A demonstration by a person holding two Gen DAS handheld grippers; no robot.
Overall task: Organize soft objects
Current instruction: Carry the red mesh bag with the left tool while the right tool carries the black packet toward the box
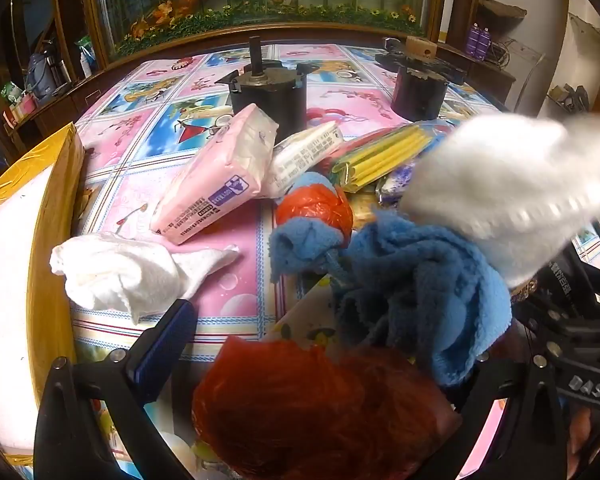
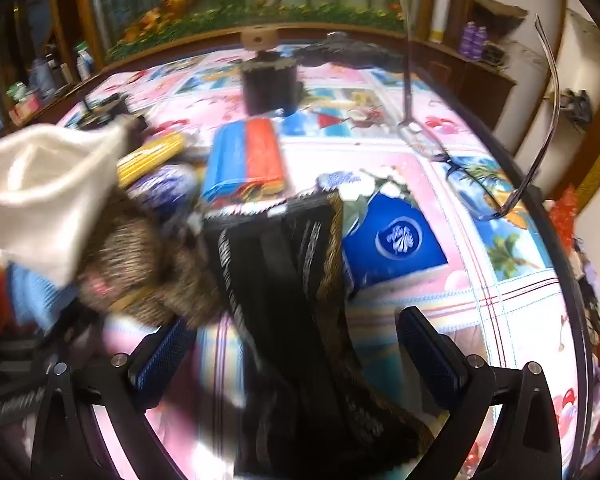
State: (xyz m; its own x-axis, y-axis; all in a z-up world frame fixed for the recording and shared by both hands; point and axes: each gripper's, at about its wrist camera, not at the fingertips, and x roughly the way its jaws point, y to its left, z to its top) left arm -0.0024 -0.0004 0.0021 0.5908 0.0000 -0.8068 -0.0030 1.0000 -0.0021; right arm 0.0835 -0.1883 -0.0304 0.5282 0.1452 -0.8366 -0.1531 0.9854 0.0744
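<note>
Left gripper (image 1: 320, 360): jaws wide apart, straddling a crumpled red plastic bag (image 1: 312, 412) at lower centre of the left view; pads not pressing it. Risk: closing here would likely catch the blue towel (image 1: 416, 288) bunched just above, so two things lift as one.

Right gripper (image 2: 296, 352): jaws also spread, with a black strap with gold edging (image 2: 296, 280) running between them, unclamped. A brown furry item (image 2: 140, 264) lies at left against it; view is blurred, so contact uncertain. Risk: dragging the strap could sweep the eyeglasses (image 2: 472, 188) at right, which stand near the table edge.

A white cloth (image 1: 500, 192) hangs blurred at right of the left view; what holds it I cannot tell.

Mid-table: white rag (image 1: 120, 272), pink tissue pack (image 1: 220, 176).

Containers: yellow-rimmed box (image 1: 56, 208) at left edge, interior looks white, contents not discernible. Two dark cylinders (image 1: 268, 96) farther back.
</note>
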